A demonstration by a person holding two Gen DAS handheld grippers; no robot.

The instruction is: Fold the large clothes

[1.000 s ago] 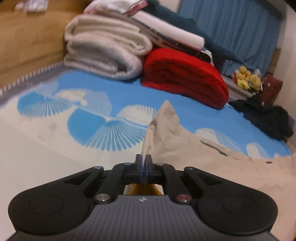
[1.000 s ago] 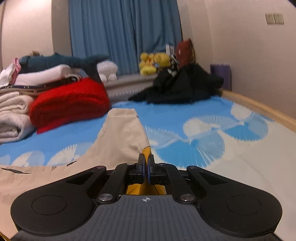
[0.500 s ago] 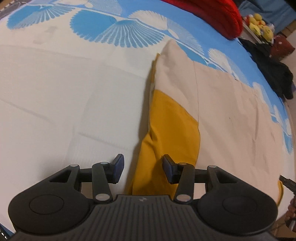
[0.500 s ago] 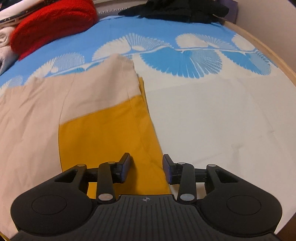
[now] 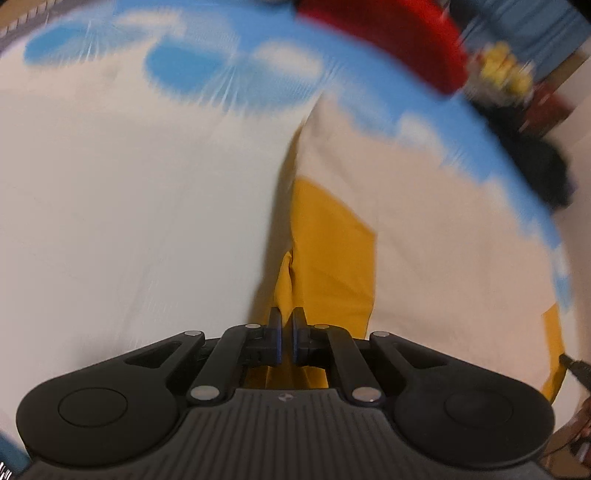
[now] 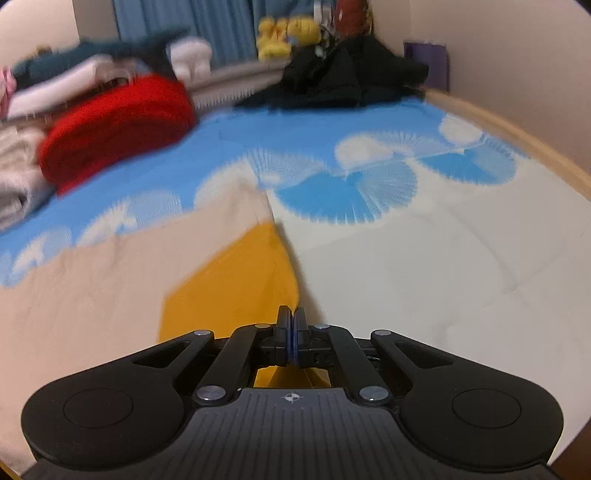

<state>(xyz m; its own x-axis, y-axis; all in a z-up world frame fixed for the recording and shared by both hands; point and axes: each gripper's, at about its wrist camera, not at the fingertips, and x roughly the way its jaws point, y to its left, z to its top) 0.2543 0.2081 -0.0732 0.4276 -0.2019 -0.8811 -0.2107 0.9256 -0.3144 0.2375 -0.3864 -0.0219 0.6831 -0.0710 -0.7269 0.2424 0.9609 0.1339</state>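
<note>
A large beige garment [image 5: 424,229] with yellow panels lies spread on the bed. In the left wrist view my left gripper [image 5: 287,314] sits at the yellow left edge. Its jaws are closing and pinch a raised yellow fold [image 5: 288,266] between the pads. The picture is blurred by motion. In the right wrist view the same garment [image 6: 92,295] stretches away to the left. My right gripper [image 6: 291,312] is at the yellow right edge [image 6: 229,284], jaws closing fully together, with yellow cloth running in under the pads.
The blue-and-white patterned sheet [image 6: 443,277] covers the bed. A folded red blanket [image 6: 118,129] and stacked pale bedding lie at the back. A heap of black clothes [image 6: 343,74] and yellow plush toys [image 6: 284,33] sit near the curtain. A wooden bed edge [image 6: 517,136] runs along the right.
Both grippers tipped down from lifted cloth to the bed, opened half a second ago over the yellow edges, and have now closed on them again.
</note>
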